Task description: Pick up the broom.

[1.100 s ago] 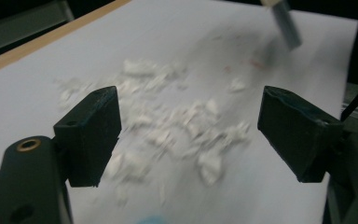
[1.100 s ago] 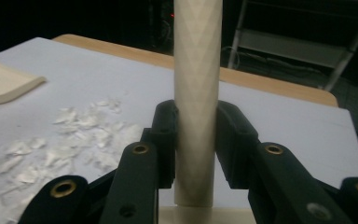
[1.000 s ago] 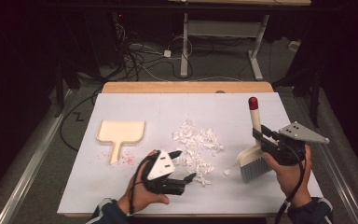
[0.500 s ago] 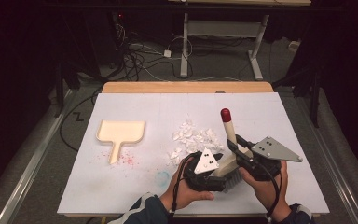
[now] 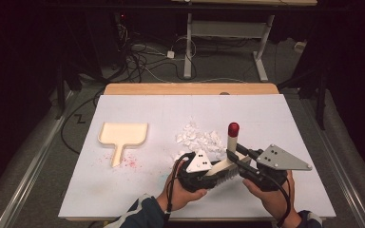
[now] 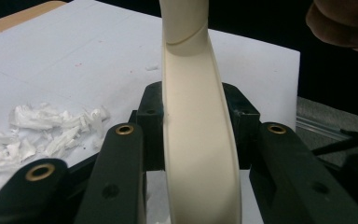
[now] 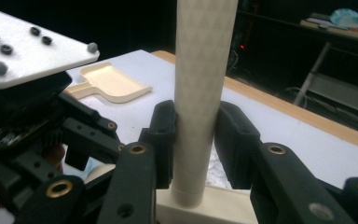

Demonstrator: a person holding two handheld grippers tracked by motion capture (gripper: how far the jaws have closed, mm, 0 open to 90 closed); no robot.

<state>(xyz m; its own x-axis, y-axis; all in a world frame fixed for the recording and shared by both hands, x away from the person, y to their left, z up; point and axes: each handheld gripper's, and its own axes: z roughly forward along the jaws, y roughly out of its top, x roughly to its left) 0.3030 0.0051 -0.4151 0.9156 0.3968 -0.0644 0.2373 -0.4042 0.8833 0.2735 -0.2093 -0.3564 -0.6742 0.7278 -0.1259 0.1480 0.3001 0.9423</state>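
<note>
Left claw (image 5: pixel 217 175) has shifted right, jaws just closing on cream red-tipped plastic brush (image 5: pixel 229 151); right claw (image 5: pixel 233 157) is clamping its handle, lower centre.

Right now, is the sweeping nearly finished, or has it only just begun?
Only just begun. Done: the cream hand brush with the red-tipped handle is picked up. In hand: the right tongs are clamped on its handle and the left tongs, which have just been closing, grip its curved neck. Left: the white paper scraps lie unswept on the white table sheet, and the cream dustpan sits apart, empty.
</note>
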